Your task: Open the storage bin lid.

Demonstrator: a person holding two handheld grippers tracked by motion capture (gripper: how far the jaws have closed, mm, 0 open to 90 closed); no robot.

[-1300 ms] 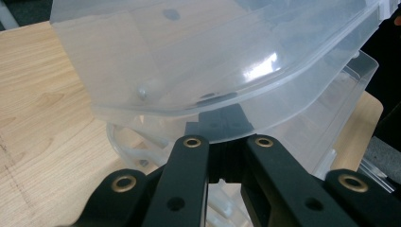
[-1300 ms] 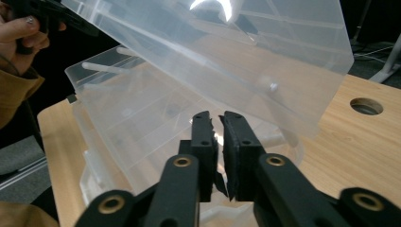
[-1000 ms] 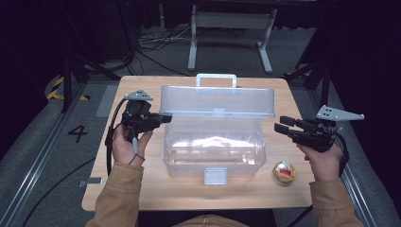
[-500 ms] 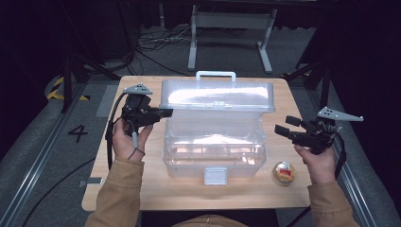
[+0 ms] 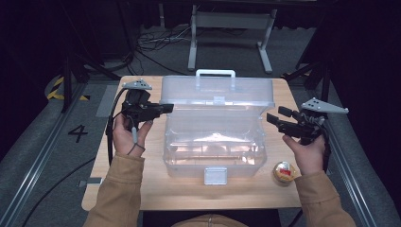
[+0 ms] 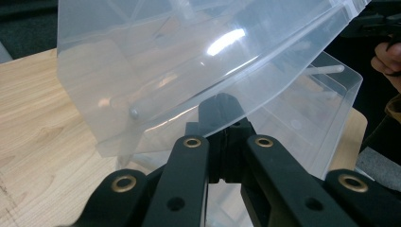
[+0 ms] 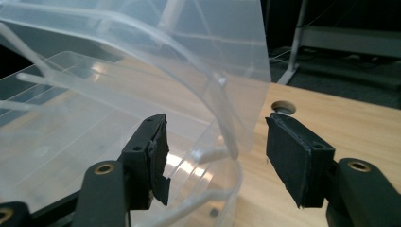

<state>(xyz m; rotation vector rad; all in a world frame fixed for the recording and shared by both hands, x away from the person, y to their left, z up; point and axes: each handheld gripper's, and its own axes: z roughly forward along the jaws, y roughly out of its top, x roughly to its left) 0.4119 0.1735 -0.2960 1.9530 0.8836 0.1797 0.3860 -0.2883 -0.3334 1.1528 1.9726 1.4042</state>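
The clear plastic box [image 5: 215,142] sits mid-tabletop [image 5: 156,189], lid [image 5: 217,92] raised. The left tool [image 5: 163,108] pinches the lid's left edge. The right tool [image 5: 274,118], jaws apart and just closing, holds nothing beside the box's right side.

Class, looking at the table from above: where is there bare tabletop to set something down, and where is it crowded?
Bare wood lies along the table's front edge, left of the box's latch, and under the left forearm. Crowded: the clear box fills the middle, and a small round item sits at front right.
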